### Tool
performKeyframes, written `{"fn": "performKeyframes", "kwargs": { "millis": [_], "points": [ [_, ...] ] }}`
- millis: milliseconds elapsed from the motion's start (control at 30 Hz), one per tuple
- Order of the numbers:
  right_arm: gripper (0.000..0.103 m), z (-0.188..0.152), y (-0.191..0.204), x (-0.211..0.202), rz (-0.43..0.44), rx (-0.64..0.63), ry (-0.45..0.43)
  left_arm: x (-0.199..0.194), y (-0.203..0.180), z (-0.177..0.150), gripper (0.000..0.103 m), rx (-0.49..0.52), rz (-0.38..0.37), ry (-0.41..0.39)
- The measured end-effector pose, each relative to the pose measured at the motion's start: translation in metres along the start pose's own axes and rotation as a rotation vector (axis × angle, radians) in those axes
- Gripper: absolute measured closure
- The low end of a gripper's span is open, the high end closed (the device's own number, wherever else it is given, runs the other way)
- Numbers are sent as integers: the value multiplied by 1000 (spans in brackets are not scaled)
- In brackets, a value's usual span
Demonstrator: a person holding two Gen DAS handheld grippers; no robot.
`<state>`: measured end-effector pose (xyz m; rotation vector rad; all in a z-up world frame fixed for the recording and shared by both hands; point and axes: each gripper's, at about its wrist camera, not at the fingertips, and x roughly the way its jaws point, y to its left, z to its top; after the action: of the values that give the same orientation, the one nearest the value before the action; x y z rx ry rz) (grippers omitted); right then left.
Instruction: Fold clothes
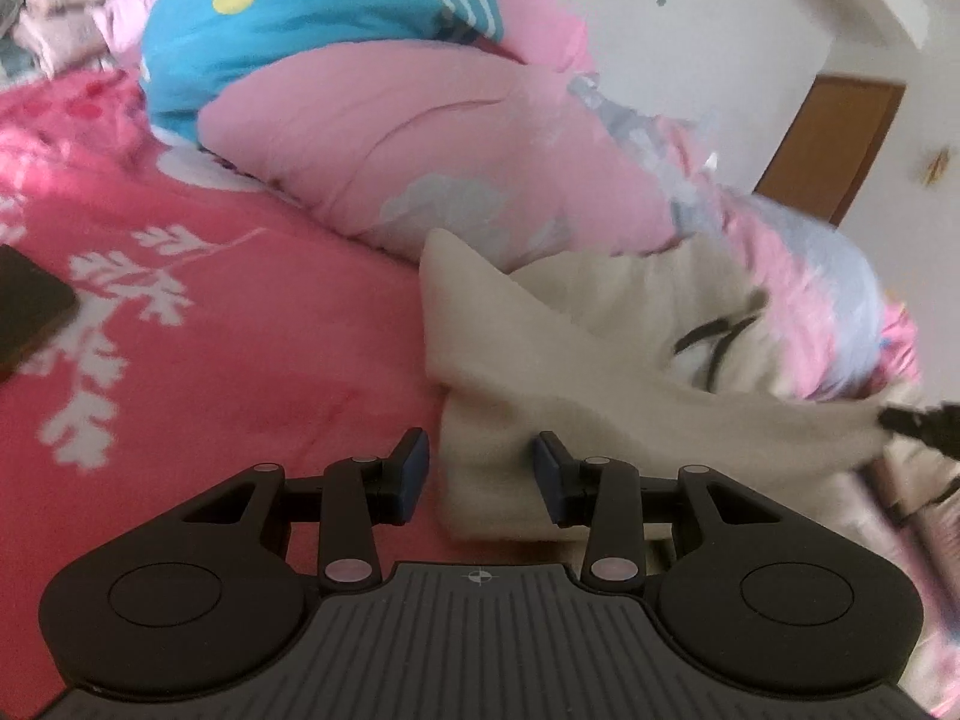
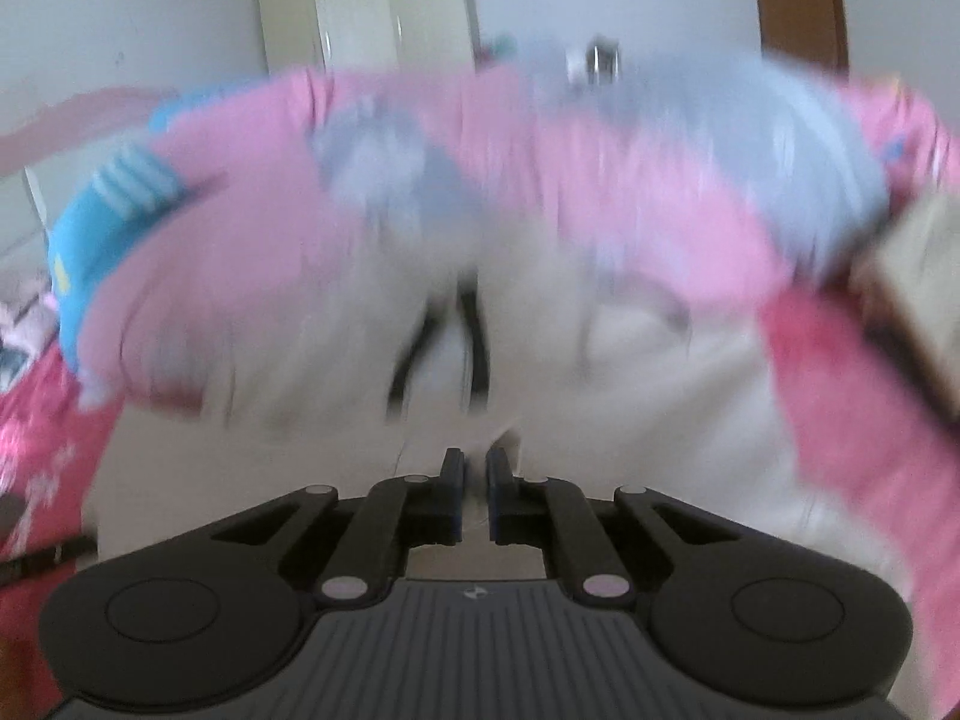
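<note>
Bed sheet: a red-pink cotton sheet printed with white leaf sprigs [image 1: 198,360] is taken as the landmark; everything below is placed against it.
Bedding heap: a rolled pale pink quilt with grey-blue flowers [image 1: 384,138] is banked along the sheet's far side, with a turquoise striped cloth bearing a yellow spot [image 1: 288,18] on top.
Garment: a cream, soft-knit piece of clothing with dark drawstrings [image 1: 600,324] lies on the sheet's right part, against the quilt's foot; one edge is raised off the sheet toward the right.
Right gripper [image 2: 475,501]: the jaws are nearly closed, with cream cloth pinched between the pads; its view is heavily blurred.
Left gripper [image 1: 483,477]: the jaws stand partly apart over the garment's near-left corner; cloth sits between them, but no pressing can be seen.
Dark flat object [image 1: 30,312]: it rests at the sheet's left margin; its kind cannot be told.
Step judged: the lifted edge is to be carried across for a fold.
Advice: the near corner should be pinned by the left gripper first, the edge kept taut and low, and the drawstrings kept inside the fold.
</note>
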<state>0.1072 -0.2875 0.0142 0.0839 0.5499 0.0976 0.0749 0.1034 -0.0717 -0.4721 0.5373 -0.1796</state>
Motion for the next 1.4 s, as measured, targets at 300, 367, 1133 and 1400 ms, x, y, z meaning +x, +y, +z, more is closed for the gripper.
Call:
{"fn": "performKeyframes", "kwargs": {
  "millis": [300,367,1133,1400],
  "points": [
    [97,43,-71,17,-286,-64,-97,30,-37,-14,64,113,-39,76],
    [97,25,-93,38,-311,-42,-15,35,-39,-20,64,131,-40,98],
    [64,-55,-212,22,-344,210,175,9,-39,-24,49,169,-59,170],
    [61,-126,-262,-69,-27,524,182,-44,-33,-49,42,142,-87,288]
  ]
}}
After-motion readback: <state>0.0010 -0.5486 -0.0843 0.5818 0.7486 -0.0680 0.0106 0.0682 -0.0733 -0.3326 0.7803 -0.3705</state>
